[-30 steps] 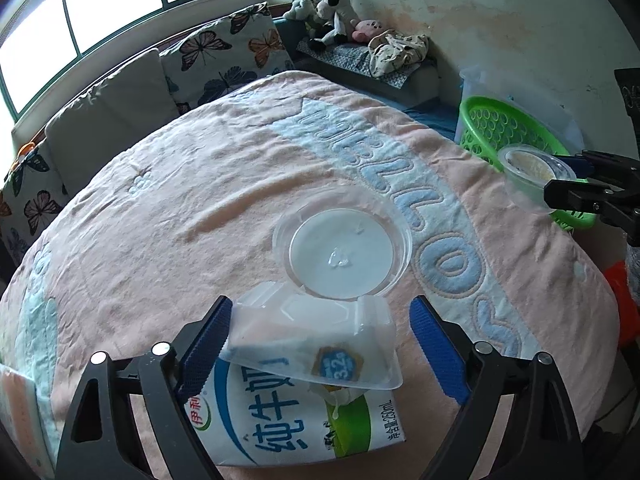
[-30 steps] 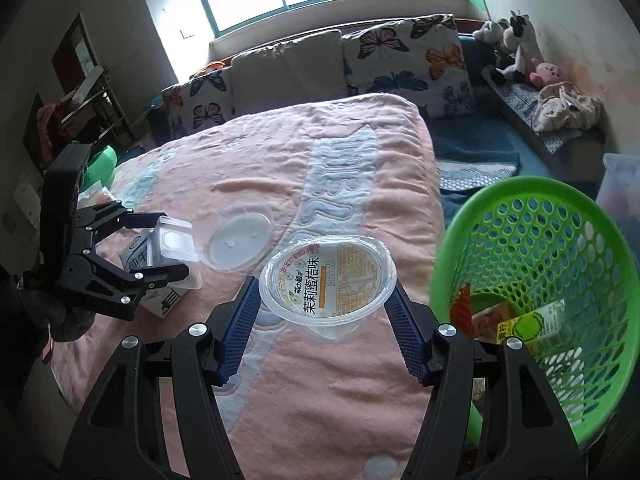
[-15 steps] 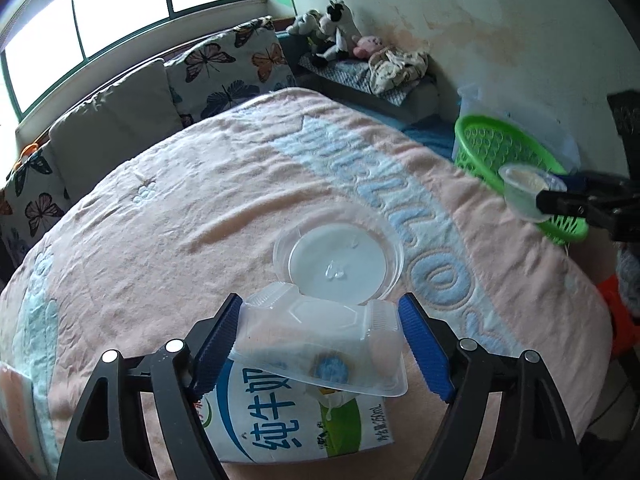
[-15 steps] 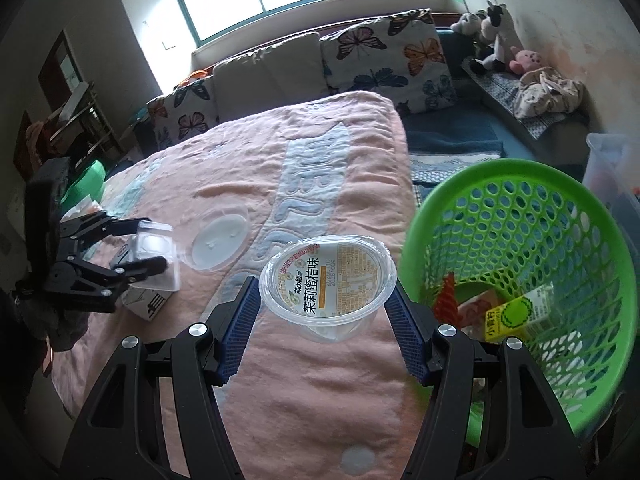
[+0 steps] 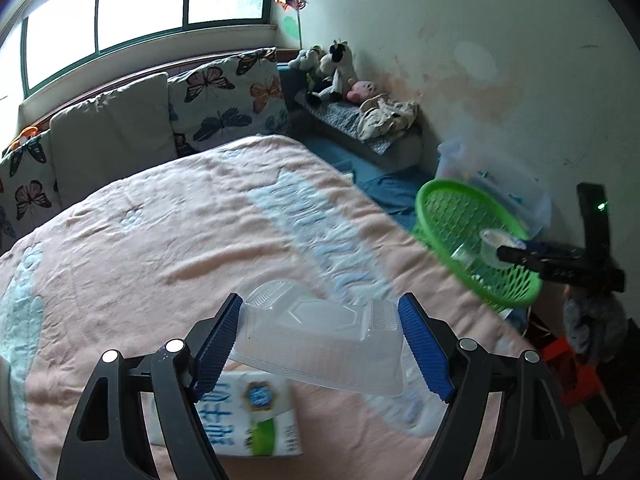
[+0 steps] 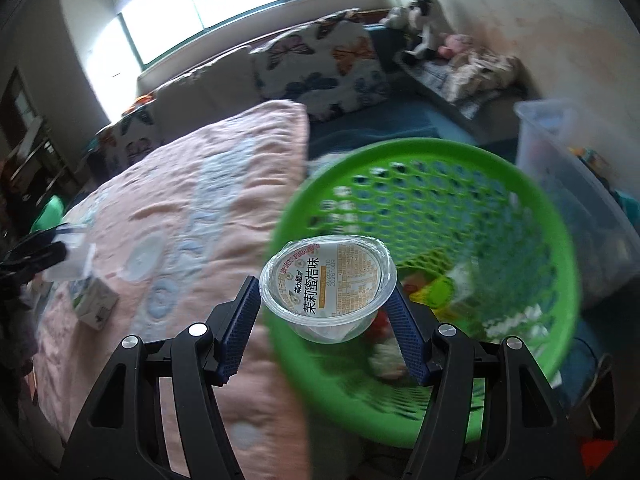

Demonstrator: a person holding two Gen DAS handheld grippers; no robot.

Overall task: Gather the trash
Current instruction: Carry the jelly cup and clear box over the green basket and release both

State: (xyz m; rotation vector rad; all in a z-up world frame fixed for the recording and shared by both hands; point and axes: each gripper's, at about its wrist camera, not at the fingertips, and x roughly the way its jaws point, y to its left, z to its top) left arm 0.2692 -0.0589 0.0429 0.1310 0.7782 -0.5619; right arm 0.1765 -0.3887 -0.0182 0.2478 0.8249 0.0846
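the right hand-held gripper [image 6: 326, 312] was seen closed partway on a round clear jelly cup [image 6: 328, 286], its blue pads pressed against the cup's two sides and the printed film lid facing up. the cup was held at the near rim of the green basket [image 6: 520, 184], which filled the centre and right of the right wrist frame and already held a few wrappers and a yellow-green packet; whether the cup was fully past the rim could not be told through the blur. to do the drop well, it was judged that the cup should be carried over the open middle of the basket before the pads were eased apart, so that it would fall inside rather than catch on the rim and tip onto the bed [image 6: 208, 184]. the left hand-held gripper [image 5: 320, 344] was held wide around a clear plastic clamshell box [image 5: 320, 344] at lower centre of the left wrist frame, the pads meeting its ends and the box lifted clear of the blanket, above a milk carton [image 5: 256, 424] lying on the bed. a light grip was judged wise there, since the thin plastic would likely buckle. a round clear lid [image 6: 142, 258] lay on the bed, yet to be collected.
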